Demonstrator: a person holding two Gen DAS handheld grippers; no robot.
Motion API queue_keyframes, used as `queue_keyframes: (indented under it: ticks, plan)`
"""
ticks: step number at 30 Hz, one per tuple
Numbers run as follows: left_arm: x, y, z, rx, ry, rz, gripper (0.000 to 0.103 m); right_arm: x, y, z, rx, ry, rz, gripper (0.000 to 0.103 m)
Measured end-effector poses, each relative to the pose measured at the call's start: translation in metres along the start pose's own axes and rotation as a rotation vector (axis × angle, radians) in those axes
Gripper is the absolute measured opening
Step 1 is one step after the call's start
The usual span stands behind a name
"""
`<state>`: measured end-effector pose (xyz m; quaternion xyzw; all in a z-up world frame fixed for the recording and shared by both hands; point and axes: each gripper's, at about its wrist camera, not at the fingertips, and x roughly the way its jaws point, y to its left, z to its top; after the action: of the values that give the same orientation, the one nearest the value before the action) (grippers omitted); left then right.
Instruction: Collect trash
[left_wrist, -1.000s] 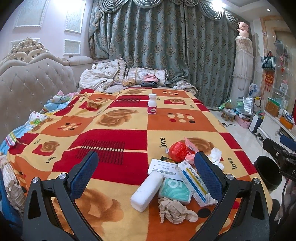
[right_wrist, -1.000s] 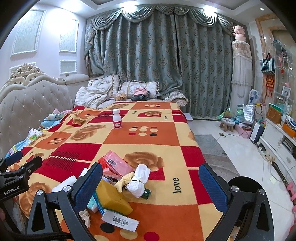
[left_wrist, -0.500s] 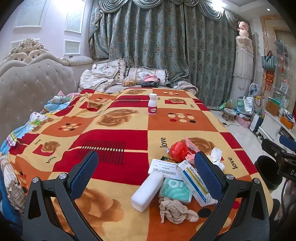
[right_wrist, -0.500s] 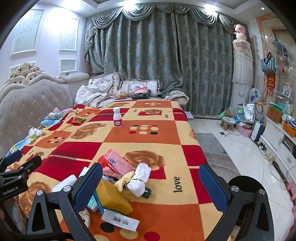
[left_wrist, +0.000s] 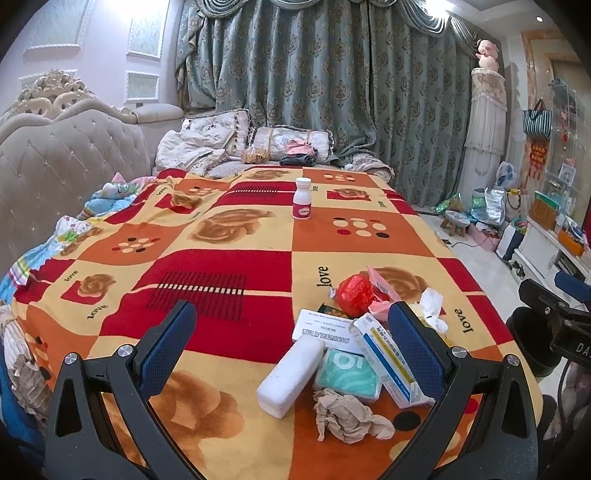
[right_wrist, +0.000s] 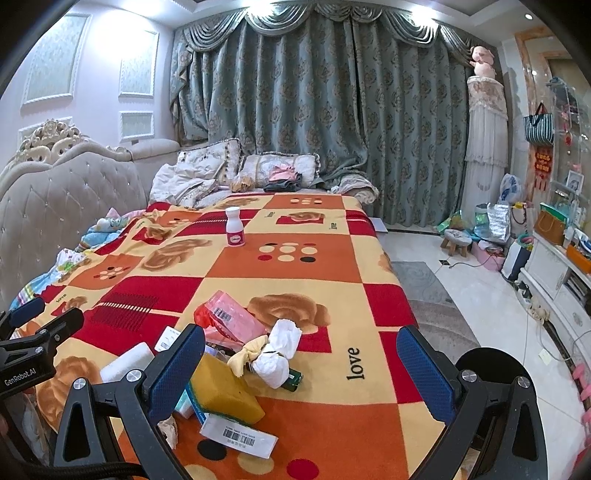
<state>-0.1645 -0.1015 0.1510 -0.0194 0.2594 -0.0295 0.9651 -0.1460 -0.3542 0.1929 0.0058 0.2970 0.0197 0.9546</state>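
A heap of trash lies on the near part of the blanket-covered bed (left_wrist: 229, 258): a white foam block (left_wrist: 290, 376), a teal tissue pack (left_wrist: 347, 374), a medicine box (left_wrist: 388, 362), crumpled brown paper (left_wrist: 347, 417) and a red crumpled bag (left_wrist: 354, 290). In the right wrist view the heap shows a yellow sponge (right_wrist: 225, 393), white tissue wads (right_wrist: 277, 354) and a pink packet (right_wrist: 232, 317). My left gripper (left_wrist: 291, 347) is open, above the heap's near side. My right gripper (right_wrist: 301, 373) is open, above the tissue wads. Both are empty.
A white bottle with a pink label (left_wrist: 302, 204) stands upright farther up the bed. A black bin (right_wrist: 491, 373) stands on the floor right of the bed. Pillows and clothes lie at the far end. A padded headboard (left_wrist: 55, 173) runs along the left.
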Motion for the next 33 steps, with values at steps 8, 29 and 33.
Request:
queue_keyframes:
  ticks: [8,29,33]
  plan:
    - [0.006,-0.003,-0.005,0.004,0.018,-0.005,0.103,0.008,-0.001,-0.001,-0.001,0.021,0.003,0.103]
    - [0.018,-0.01,-0.007,0.02,0.053,-0.004,0.103,0.024,-0.008,-0.003,0.011,0.078,0.011,0.103]
    - [0.019,-0.01,-0.007,0.02,0.055,-0.005,0.103,0.025,-0.009,-0.004,0.009,0.086,0.011,0.103]
